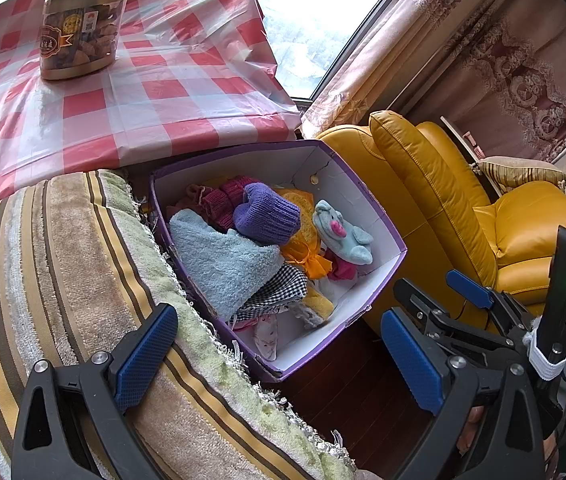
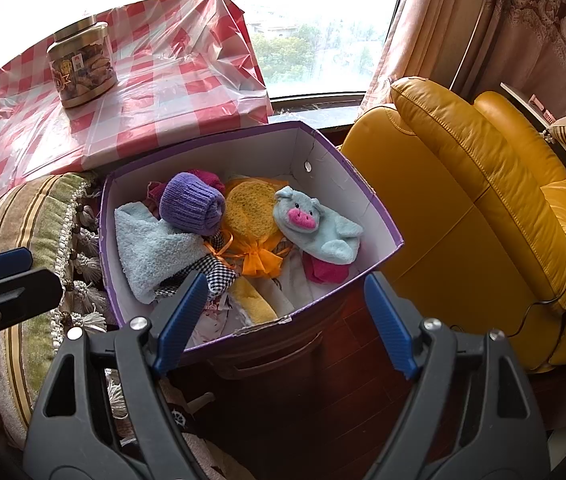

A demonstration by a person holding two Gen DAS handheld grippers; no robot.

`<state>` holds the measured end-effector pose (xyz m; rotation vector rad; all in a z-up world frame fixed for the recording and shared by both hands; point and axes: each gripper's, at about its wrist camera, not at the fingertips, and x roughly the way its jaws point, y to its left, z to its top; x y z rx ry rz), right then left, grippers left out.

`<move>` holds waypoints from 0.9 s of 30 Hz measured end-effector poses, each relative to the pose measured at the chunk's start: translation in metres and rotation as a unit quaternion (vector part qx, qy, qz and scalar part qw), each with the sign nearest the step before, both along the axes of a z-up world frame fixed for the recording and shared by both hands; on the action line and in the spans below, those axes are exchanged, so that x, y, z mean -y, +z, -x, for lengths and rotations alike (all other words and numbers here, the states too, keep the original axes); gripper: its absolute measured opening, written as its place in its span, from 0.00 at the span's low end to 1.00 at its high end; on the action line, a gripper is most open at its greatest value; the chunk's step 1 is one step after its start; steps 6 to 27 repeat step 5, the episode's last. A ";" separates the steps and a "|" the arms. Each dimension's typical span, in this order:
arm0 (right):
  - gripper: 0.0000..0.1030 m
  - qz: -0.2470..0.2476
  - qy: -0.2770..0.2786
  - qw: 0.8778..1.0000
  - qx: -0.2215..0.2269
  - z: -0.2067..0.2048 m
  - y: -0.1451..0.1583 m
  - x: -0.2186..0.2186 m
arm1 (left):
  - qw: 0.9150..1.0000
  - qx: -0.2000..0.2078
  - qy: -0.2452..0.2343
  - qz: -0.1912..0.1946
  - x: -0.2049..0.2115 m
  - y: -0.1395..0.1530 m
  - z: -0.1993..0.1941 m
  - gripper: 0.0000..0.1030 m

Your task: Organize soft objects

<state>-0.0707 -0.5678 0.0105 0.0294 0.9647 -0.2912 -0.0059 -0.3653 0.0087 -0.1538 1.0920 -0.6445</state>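
Observation:
A purple cardboard box (image 1: 367, 208) (image 2: 367, 196) with white inside holds several soft things: a light blue towel (image 1: 219, 260) (image 2: 151, 252), a purple knit roll (image 1: 267, 214) (image 2: 191, 204), a blue pig plush (image 1: 341, 232) (image 2: 315, 228), an orange mesh pouch (image 2: 253, 216) and a checked cloth (image 1: 279, 290). My left gripper (image 1: 279, 354) is open and empty, above the striped cushion beside the box. My right gripper (image 2: 287, 320) is open and empty, just in front of the box's near edge. The right gripper also shows in the left wrist view (image 1: 435, 296).
A striped cushion (image 1: 63, 272) with tassels lies left of the box. A table with a red checked cloth (image 1: 155, 92) carries a jar (image 1: 81, 28) behind the box. A yellow leather armchair (image 2: 483, 208) stands to the right. Dark wooden furniture (image 2: 283, 360) is under the box.

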 end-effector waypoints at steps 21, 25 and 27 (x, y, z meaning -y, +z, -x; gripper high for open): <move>0.80 0.001 0.000 1.000 0.000 0.000 0.000 -0.001 | 1.000 0.002 0.003 0.002 0.000 0.000 -0.001 0.99; 0.80 0.001 0.000 1.000 0.000 0.000 0.000 -0.001 | 1.000 0.002 0.003 0.002 0.000 0.000 -0.001 0.99; 0.80 0.001 0.000 1.000 0.000 0.000 0.000 -0.001 | 1.000 0.002 0.003 0.002 0.000 0.000 -0.001 0.99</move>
